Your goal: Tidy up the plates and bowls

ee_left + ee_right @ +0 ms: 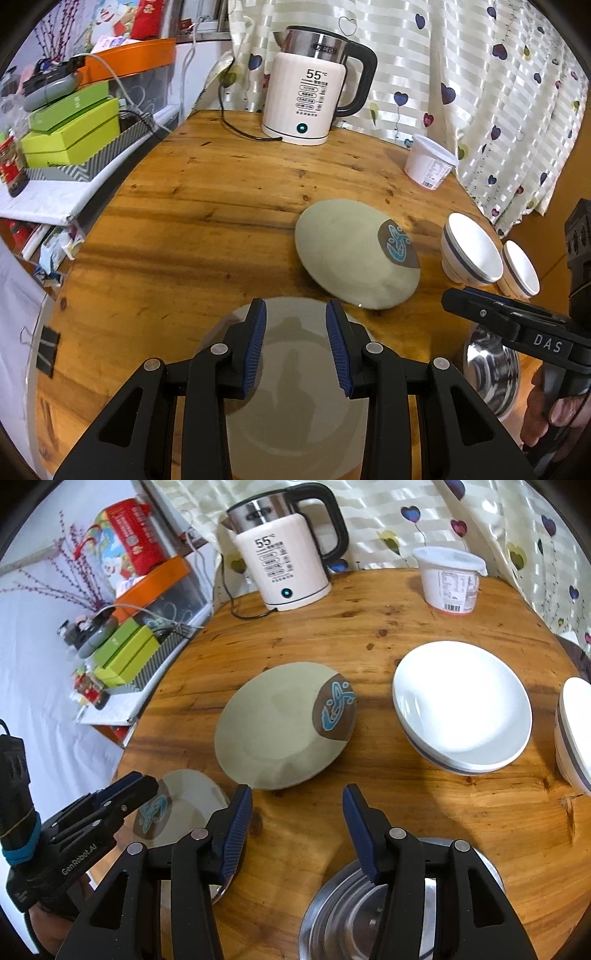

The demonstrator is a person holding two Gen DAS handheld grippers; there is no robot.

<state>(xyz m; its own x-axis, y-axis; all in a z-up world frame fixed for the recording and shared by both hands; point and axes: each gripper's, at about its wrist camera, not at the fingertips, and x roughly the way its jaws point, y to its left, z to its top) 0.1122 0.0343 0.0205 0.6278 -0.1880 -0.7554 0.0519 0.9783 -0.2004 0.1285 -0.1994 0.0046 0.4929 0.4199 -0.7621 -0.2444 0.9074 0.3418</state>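
My left gripper [295, 314] stands open above a small grey-green plate [295, 387] at the round wooden table's [192, 229] near edge, with nothing between its pads. A larger grey-green plate [280, 727] with a brown and blue patch lies mid-table. My right gripper [295, 830] is open too. Its right finger hangs over the rim of a steel bowl [406, 904], and bare wood shows between the pads. White bowls with a blue stripe [461, 709] sit stacked to the right, and another white bowl [576, 734] is cut off by the picture's edge.
An electric kettle [314, 96] with its cord stands at the back of the table, and a white lidded tub [430, 162] is at the back right. A curtain hangs behind. A shelf with green boxes [70, 136] borders the table on the left.
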